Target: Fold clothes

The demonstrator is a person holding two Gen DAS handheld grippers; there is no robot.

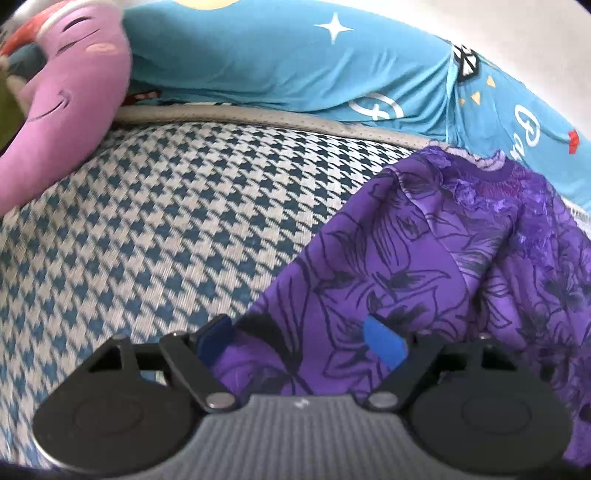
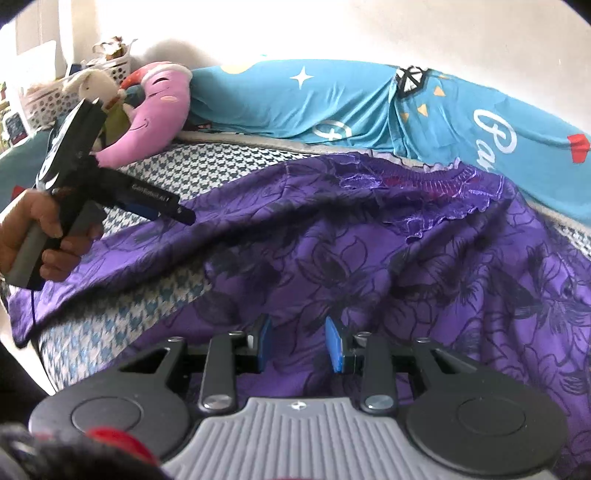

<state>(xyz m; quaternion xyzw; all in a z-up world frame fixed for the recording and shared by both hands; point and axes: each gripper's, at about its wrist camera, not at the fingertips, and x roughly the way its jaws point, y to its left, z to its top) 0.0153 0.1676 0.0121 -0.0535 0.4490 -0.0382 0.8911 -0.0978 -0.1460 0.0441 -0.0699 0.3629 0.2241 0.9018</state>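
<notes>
— What lies under everything?

— A houndstooth bed cover (image 1: 155, 221), blue and white, with a grey mattress edge (image 1: 295, 116) along its far side.

— And beyond that edge?

— A long turquoise pillow (image 1: 277, 62) printed with a white star and white lettering, lying along the pale wall (image 2: 332, 29).

— Anything at the far left?

— A pink plush toy (image 2: 155, 107) with closed eyes, a white plush rabbit (image 2: 90, 86) just beside it, and a white perforated basket (image 2: 118, 68) behind them.

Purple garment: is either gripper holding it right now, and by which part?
Neither. The left gripper and right gripper are both open over the purple garment, with nothing pinched between the pads.
</notes>
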